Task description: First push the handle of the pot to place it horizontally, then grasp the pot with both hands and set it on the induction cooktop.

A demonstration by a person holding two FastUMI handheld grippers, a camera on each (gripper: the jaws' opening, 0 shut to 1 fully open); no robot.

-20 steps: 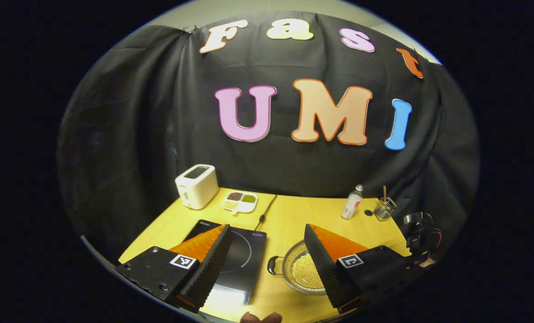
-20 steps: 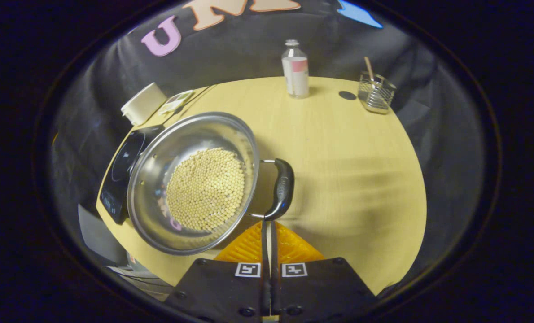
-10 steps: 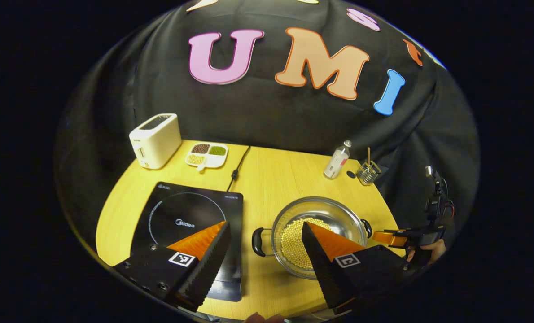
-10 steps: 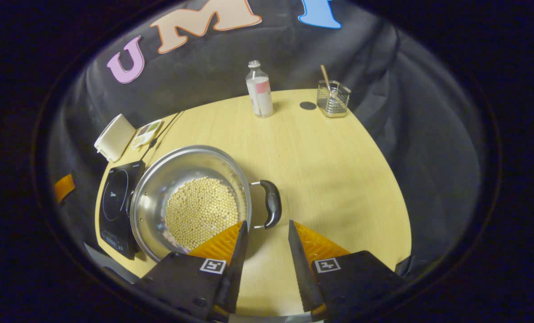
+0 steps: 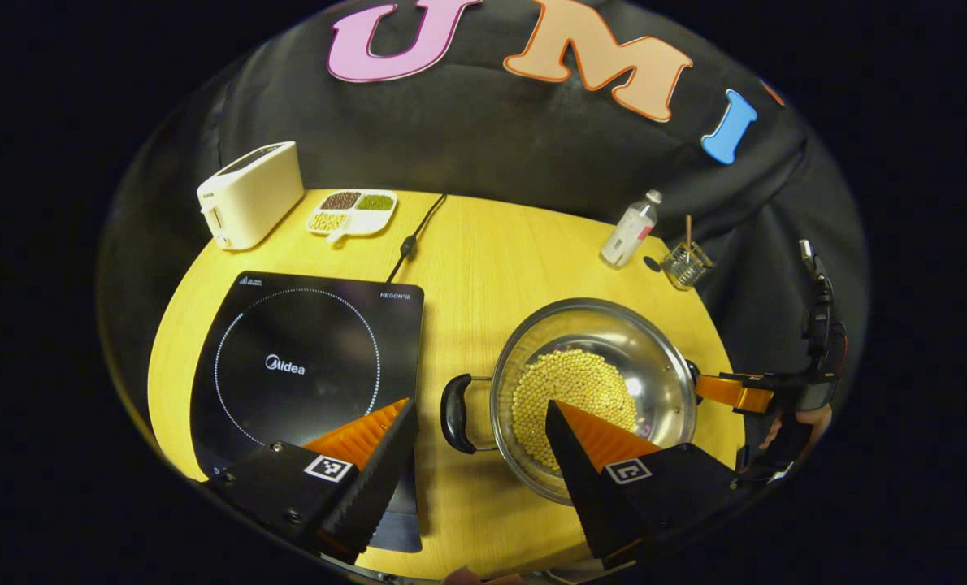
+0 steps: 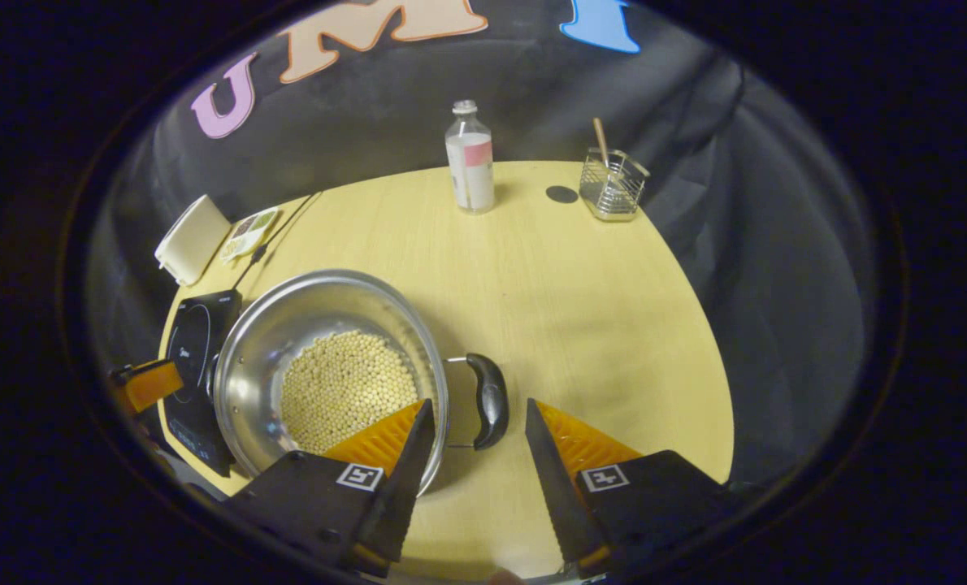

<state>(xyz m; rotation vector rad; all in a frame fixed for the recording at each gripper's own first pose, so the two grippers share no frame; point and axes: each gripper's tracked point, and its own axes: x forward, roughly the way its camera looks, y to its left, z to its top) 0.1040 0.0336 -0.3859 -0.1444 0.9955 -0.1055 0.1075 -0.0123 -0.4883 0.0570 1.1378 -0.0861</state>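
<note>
Both grippers, left (image 5: pixel 477 455) & right (image 6: pixel 471 455), had jaws open, each lined up w/ a pot (image 5: pixel 597 390) handle (both lay flat), probably for the two-handed lift to cooktop (image 5: pixel 305 366).

The left gripper (image 5: pixel 477 431) is held above the table with its jaws spread wide, nothing between them. The right gripper (image 6: pixel 474 429) is likewise held with jaws parted and unloaded; in the left gripper view it is seen at the far right, gripped by a hand (image 5: pixel 800 422).
</note>
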